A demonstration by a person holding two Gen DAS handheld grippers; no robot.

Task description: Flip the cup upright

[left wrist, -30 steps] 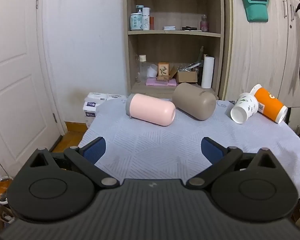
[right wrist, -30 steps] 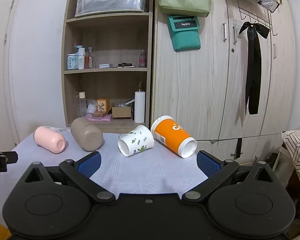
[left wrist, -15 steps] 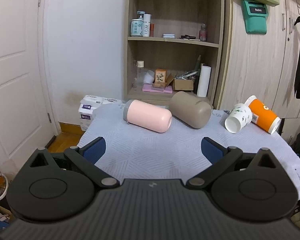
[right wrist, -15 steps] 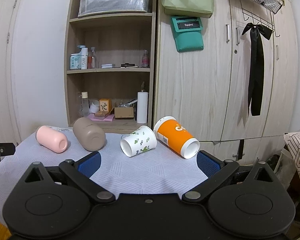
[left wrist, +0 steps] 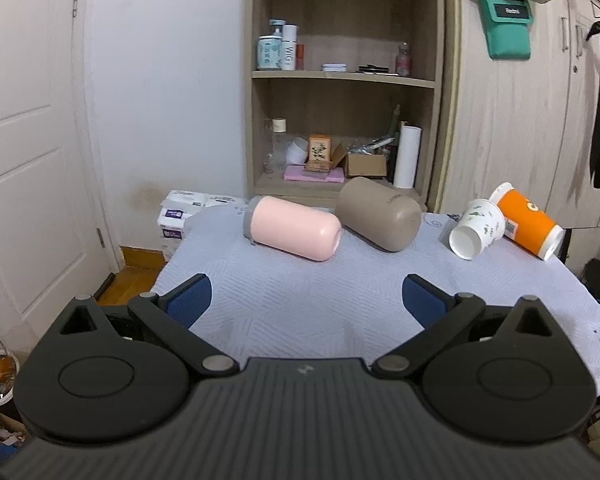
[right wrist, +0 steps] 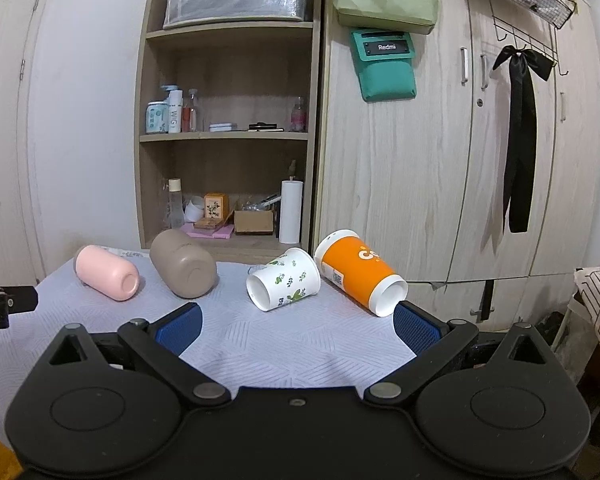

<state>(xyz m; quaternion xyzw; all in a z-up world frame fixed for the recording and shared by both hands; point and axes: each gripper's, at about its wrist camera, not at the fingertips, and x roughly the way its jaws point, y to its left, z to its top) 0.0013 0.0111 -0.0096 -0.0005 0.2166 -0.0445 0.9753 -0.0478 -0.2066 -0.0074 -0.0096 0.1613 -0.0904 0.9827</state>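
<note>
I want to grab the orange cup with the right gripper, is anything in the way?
Nothing visible. The right gripper is open, with only bare tablecloth before the orange cup. The white cup lies beside it.

Matt pink cup, paper orange cup (glossy) — on quilted cloth table cover.

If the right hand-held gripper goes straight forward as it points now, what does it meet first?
Probably the white leaf-print cup, lying on its side just ahead of the open right hand-held gripper. Depth is unclear; the orange cup lies slightly right of that line.
</note>
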